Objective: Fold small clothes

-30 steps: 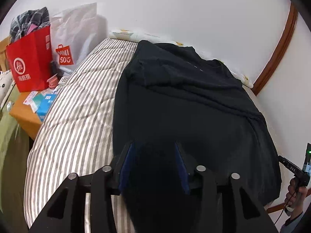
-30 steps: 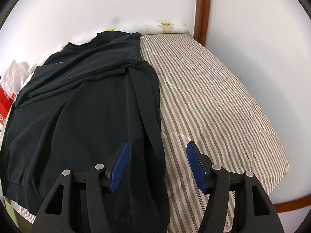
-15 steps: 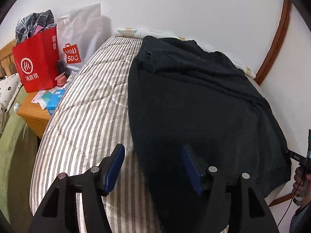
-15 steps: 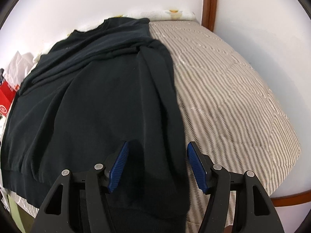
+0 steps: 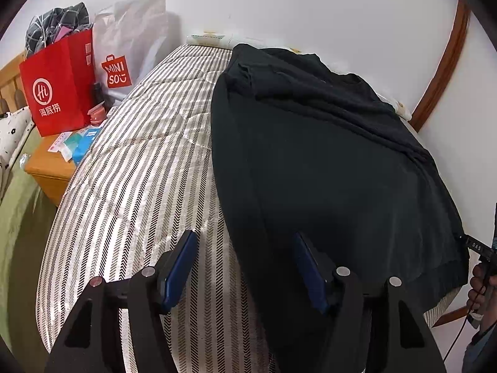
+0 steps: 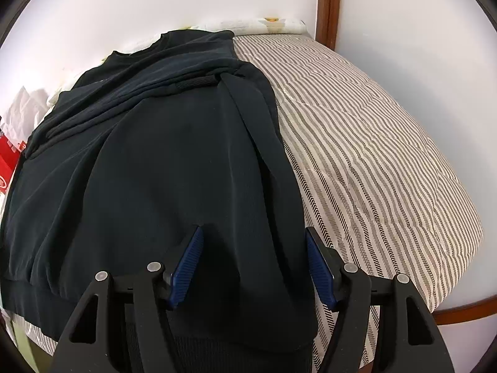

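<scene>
Striped bedding carries our dark sweatshirt, sleeves folded in. Our left gripper and right gripper gape empty over its near hem.

Both tools look alike: the left gripper and the right gripper are matte black, with triangular cut-outs in their arms and round silver screws across the top. Each finger wears a ribbed blue pad. At four o'clock in the left view, a bare-skinned hand with a dark cuff and thin black cable.
</scene>
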Demonstrator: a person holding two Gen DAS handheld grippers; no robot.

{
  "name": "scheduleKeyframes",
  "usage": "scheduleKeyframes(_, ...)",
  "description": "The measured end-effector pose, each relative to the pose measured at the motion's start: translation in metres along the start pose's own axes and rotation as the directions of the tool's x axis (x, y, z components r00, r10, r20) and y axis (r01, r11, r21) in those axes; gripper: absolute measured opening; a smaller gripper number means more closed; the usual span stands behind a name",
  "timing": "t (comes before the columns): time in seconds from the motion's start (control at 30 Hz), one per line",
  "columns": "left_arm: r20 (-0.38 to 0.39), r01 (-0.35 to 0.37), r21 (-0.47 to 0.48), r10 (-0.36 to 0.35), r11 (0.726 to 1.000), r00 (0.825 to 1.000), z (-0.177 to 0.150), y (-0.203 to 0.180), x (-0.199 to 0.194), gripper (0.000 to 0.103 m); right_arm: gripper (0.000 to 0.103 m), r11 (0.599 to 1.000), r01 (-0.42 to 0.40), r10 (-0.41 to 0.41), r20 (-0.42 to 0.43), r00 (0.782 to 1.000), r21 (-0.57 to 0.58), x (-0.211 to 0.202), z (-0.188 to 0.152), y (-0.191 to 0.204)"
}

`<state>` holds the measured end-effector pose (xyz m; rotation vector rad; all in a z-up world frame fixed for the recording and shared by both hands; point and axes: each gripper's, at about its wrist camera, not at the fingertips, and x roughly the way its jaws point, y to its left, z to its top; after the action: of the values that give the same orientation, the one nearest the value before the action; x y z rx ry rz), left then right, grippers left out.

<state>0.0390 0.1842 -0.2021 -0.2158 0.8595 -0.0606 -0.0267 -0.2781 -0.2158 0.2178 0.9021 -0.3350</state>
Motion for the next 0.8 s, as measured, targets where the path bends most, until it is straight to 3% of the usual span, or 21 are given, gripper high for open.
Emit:
scheduleKeyframes(0.27, 0.024, -0.015, 0.01, 0.015, 1.0, 1.0, -0.004, -0.004, 0.001, 0.064, 0.066, 1.0, 0.008, -0.008, 0.004, 1.0, -0.006, 0.0, -0.001, 0.002)
scheduleKeyframes(0.5, 0.037, -0.078, 0.076, 0.075, 0.994, 0.996, -0.008, -0.016, 0.004, 0.068, 0.067, 1.0, 0.013, -0.013, 0.021, 1.0, -0.008, 0.0, -0.003, 0.002)
scheduleKeyframes(0.8, 0.025, -0.053, 0.044, 0.052, 0.998, 0.998, -0.005, -0.009, 0.003, 0.068, 0.067, 1.0, 0.009, -0.008, 0.039, 0.999, -0.012, -0.003, -0.008, 0.001)
